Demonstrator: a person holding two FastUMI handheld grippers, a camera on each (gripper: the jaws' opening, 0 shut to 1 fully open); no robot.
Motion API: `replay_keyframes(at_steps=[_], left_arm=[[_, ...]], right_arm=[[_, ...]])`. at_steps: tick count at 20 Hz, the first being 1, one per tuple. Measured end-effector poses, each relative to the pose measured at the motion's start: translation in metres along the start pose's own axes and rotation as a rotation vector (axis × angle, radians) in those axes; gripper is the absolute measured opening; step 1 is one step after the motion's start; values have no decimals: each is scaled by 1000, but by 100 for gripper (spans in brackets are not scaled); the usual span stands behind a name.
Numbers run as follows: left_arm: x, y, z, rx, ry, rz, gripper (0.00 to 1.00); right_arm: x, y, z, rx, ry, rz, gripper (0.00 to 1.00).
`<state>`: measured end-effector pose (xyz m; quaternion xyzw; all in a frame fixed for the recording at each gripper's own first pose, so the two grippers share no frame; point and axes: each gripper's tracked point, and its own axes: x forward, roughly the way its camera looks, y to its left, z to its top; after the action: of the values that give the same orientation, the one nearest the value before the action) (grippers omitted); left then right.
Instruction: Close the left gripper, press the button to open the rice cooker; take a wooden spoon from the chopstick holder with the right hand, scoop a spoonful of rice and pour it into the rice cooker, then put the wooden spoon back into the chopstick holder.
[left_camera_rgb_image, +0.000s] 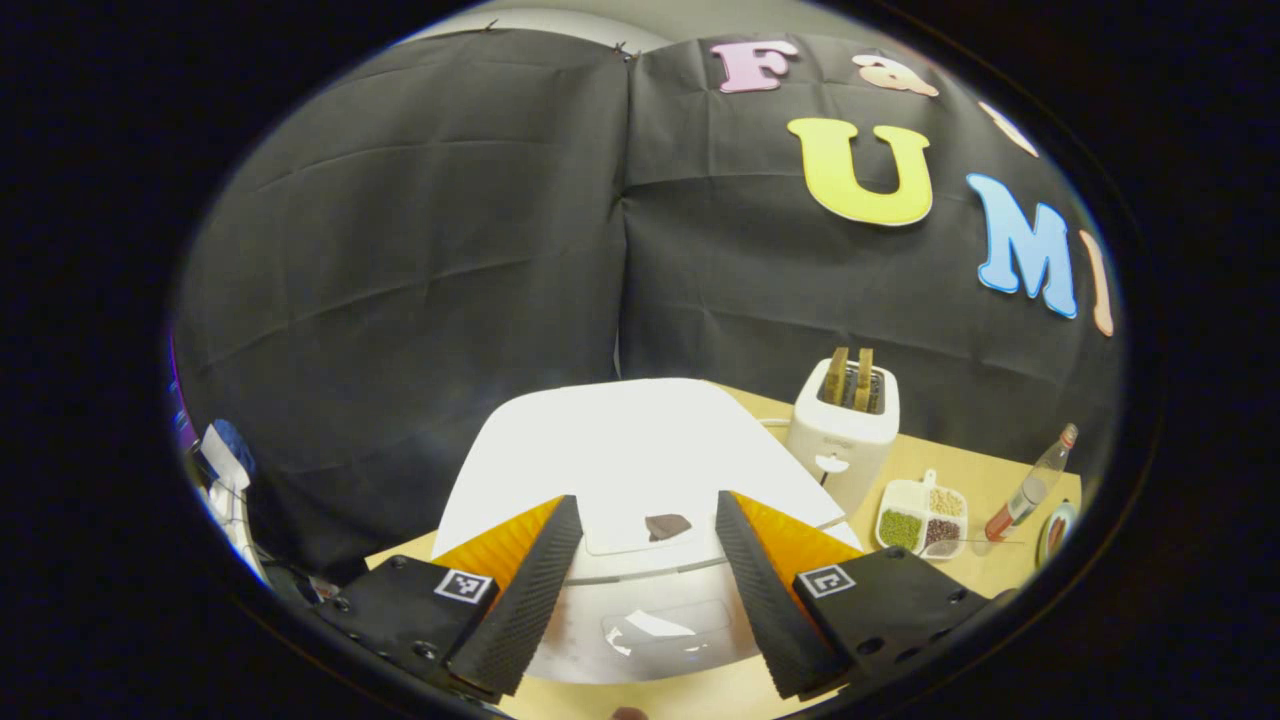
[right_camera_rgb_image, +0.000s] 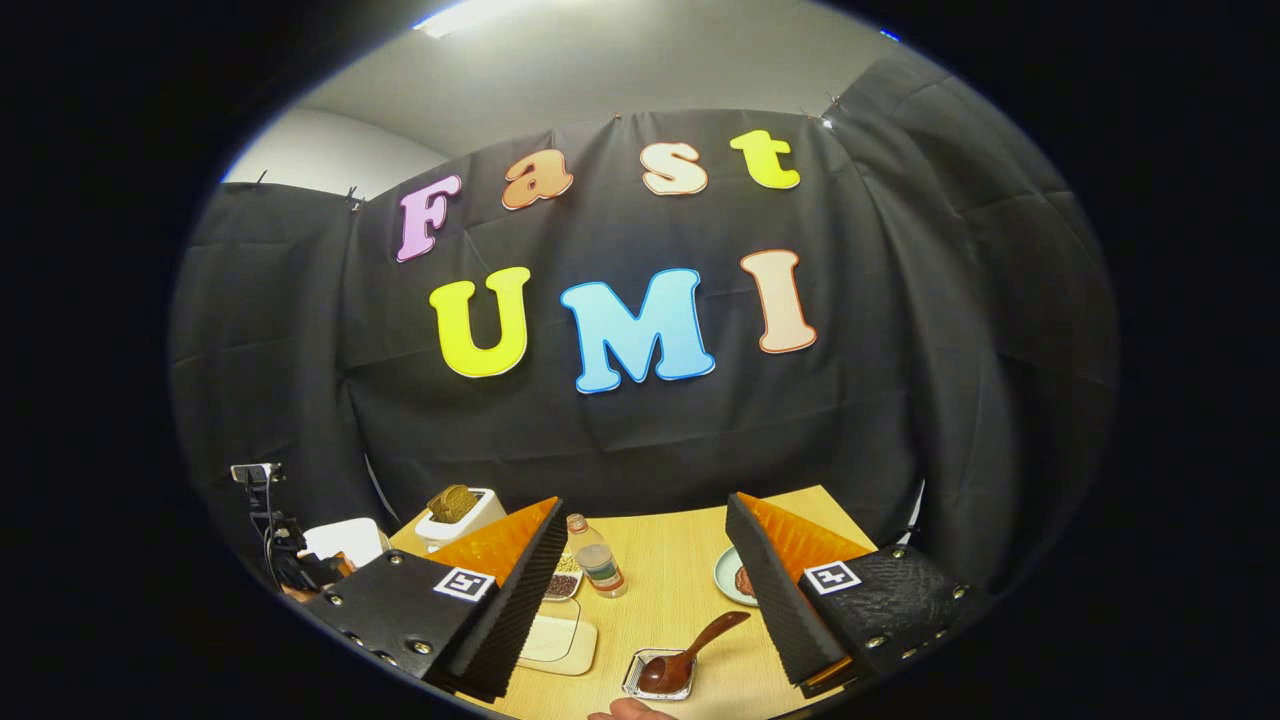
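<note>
The white rice cooker (left_camera_rgb_image: 620, 440) stands right in front of my left gripper (left_camera_rgb_image: 648, 505), lid down, with a small brown button (left_camera_rgb_image: 667, 525) on its front. The left gripper is open, its fingers spread to either side of the button and holding nothing. In the right gripper view, a wooden spoon (right_camera_rgb_image: 690, 652) rests with its bowl in a small clear holder (right_camera_rgb_image: 655, 680) on the wooden table, handle pointing up and right. My right gripper (right_camera_rgb_image: 645, 503) is open and empty, above and behind the spoon. The cooker (right_camera_rgb_image: 345, 540) also sits at the far left there.
A white toaster (left_camera_rgb_image: 845, 430) holding toast stands right of the cooker. Beyond it are a divided dish of grains (left_camera_rgb_image: 922, 515), a bottle (left_camera_rgb_image: 1030, 485) and a plate (right_camera_rgb_image: 735, 578). A flat white container (right_camera_rgb_image: 555, 640) lies by the right gripper's left finger. A fingertip (right_camera_rgb_image: 630, 710) shows at the bottom edge.
</note>
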<state>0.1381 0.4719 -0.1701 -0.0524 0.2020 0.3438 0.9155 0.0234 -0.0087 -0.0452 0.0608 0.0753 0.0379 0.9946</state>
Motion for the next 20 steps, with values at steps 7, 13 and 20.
replay_keyframes(at_steps=[7,13,20], left_arm=[[-3,-2,2,-7,15,-29,93],[-25,-14,49,-13,-110,-121,97],[-134,-80,173,-29,-373,-290,96]], right_arm=[[-3,0,-5,11,4,1,96],[-11,-24,7,-14,-42,-43,96],[-22,-50,30,-75,-128,-92,96]])
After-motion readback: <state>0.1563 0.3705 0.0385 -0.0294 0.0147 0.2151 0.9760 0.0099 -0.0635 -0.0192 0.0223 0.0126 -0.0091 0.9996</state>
